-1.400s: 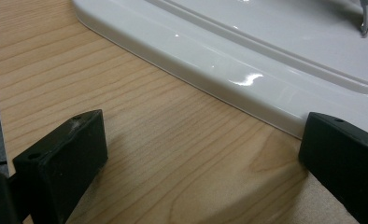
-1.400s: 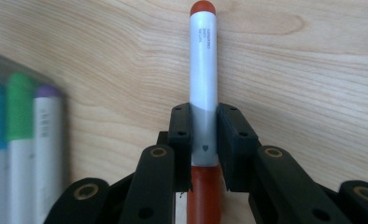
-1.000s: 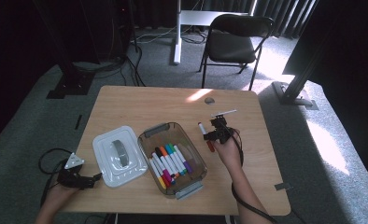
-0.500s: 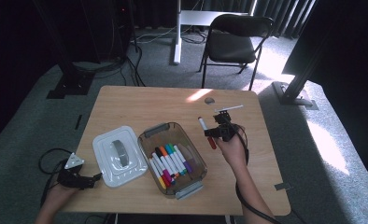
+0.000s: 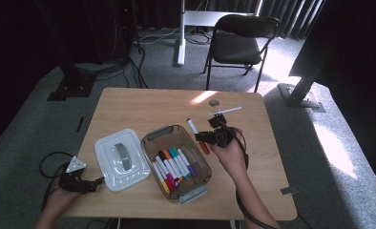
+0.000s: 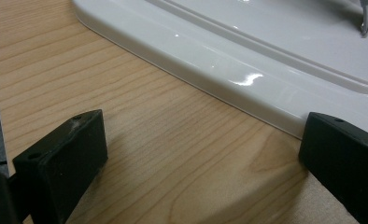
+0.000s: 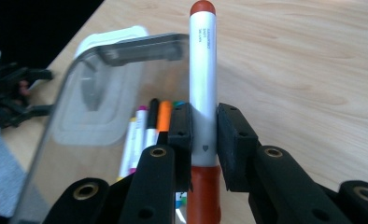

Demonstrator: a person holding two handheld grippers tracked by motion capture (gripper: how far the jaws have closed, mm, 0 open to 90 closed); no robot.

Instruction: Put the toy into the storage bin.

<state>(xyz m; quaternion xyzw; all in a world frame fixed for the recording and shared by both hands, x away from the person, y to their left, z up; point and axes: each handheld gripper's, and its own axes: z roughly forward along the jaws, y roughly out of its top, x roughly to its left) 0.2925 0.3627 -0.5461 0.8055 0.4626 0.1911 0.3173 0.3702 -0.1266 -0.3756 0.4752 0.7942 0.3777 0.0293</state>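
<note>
The wooden table (image 5: 129,102) carries everything, largest first. At its centre stands the clear plastic marker box (image 5: 175,162), grey latches at its 11 and 5 o'clock ends, with a row of coloured markers (image 5: 172,165) lying side by side inside. Just beside the box, at its 9 o'clock, lies the white lid (image 5: 119,159) with a grey handle on top, flat on the wood.

At the box's 2 o'clock, the right gripper (image 5: 214,135) is clamped on a red marker (image 5: 198,135). In the right gripper view the two black pads press on the white barrel of that marker (image 7: 203,93) near its red cap, and the barrel stands out beyond the jaws over the box's near rim. From above, the marker points toward 11 o'clock, just beside the box's upper right edge.

At the lid's 8 o'clock, at the table's near left corner, the left gripper (image 5: 78,182) rests with its jaws wide apart. In the left gripper view bare wood lies between them and the lid's rim (image 6: 229,79) runs just ahead.

At the right gripper's 12 o'clock lies a thin white stick (image 5: 225,110), with a small grey disc (image 5: 214,102) near it.
</note>
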